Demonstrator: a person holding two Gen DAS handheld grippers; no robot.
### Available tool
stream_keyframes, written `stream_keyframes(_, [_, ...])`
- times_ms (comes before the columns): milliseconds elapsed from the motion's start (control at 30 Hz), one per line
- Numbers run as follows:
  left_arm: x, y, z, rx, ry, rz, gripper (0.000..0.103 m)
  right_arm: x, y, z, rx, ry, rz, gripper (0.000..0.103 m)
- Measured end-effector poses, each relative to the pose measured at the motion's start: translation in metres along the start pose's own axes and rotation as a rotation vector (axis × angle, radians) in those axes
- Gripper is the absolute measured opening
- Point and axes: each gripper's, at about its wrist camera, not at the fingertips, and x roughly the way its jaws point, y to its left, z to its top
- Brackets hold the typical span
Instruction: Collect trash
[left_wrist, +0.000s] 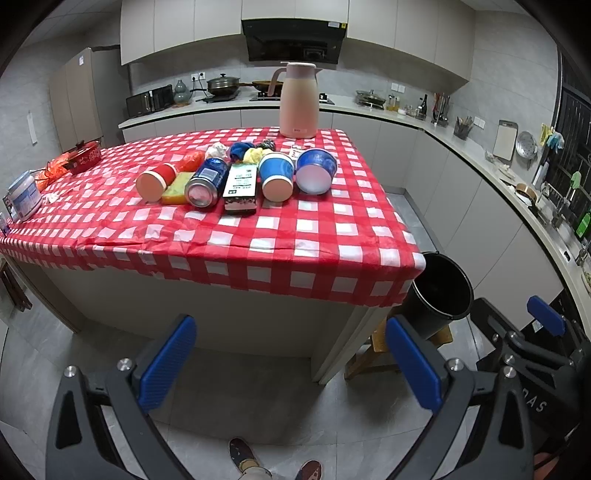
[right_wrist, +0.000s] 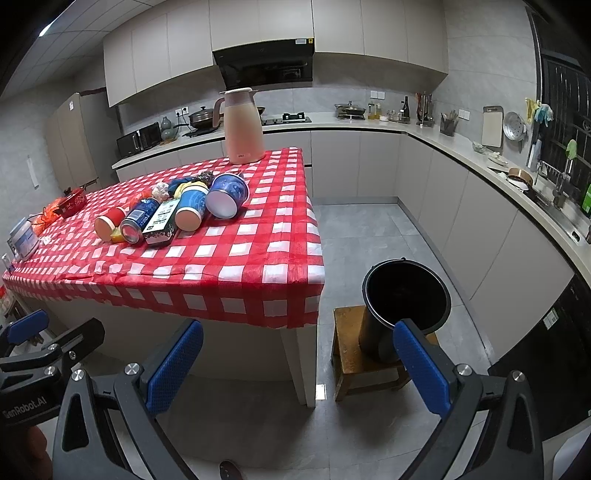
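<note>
Trash lies in a row on the red checked tablecloth (left_wrist: 258, 236): a red paper cup (left_wrist: 155, 181), a blue can (left_wrist: 207, 182), a dark carton (left_wrist: 241, 188), a blue paper cup (left_wrist: 276, 177) and a blue bowl (left_wrist: 316, 171), all on their sides, with crumpled wrappers (left_wrist: 251, 151) behind. A black bucket (right_wrist: 404, 295) stands on a wooden stool (right_wrist: 349, 350) by the table's right corner. My left gripper (left_wrist: 291, 365) is open and empty, well short of the table. My right gripper (right_wrist: 297, 365) is open too, near the bucket.
A pink thermos jug (left_wrist: 298, 99) stands at the table's far edge. A plastic jar (left_wrist: 24, 195) and a red pot (left_wrist: 83, 157) sit on the left side. Kitchen counters (right_wrist: 461, 147) run along the back and right. A person's slippers (left_wrist: 243, 456) show on the grey floor.
</note>
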Motion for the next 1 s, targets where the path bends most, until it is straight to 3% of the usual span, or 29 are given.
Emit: stream_keyframes(1000, [0.0015,0.0022,0.0002,-0.005,0.0,0.003,0.103,0.0036,0.0051,0.0014,-0.003,0.0,0.008,0.103])
